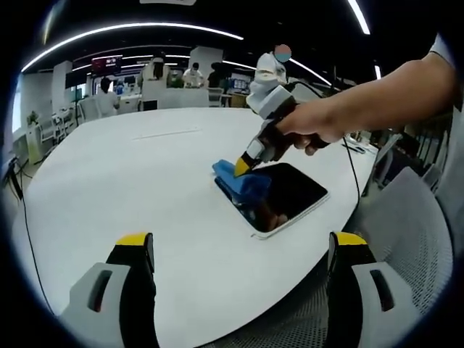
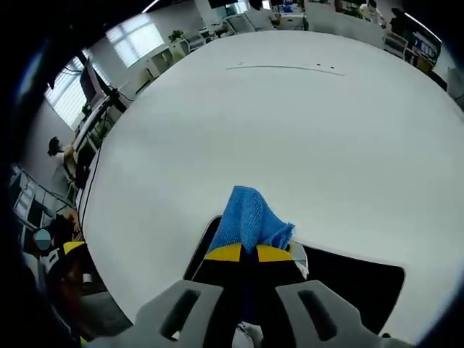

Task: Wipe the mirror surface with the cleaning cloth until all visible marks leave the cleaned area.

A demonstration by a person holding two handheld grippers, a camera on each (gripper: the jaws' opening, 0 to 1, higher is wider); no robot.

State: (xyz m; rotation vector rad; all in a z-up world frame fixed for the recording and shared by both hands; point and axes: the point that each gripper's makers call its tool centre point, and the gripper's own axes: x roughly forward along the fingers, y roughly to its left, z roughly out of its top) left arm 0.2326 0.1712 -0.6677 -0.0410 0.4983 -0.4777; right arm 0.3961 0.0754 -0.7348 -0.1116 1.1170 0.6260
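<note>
A dark rectangular mirror (image 1: 290,196) with a pale rim lies flat on the white table (image 1: 145,174). A blue cleaning cloth (image 1: 243,185) rests on the mirror's left end. My right gripper (image 1: 241,166), held by a hand, is shut on the blue cloth and presses it down on the glass. In the right gripper view the blue cloth (image 2: 250,221) bulges out past the yellow fingertips (image 2: 225,252), with the mirror (image 2: 355,286) running off to the right. My left gripper (image 1: 239,250) stands open near the table's front edge, nothing between its jaws.
The table edge (image 1: 304,290) curves close in front of the mirror. A grey mesh chair (image 1: 406,239) stands at the right. Desks, chairs and people (image 1: 192,76) fill the far room. A thin line (image 2: 286,67) marks the far tabletop.
</note>
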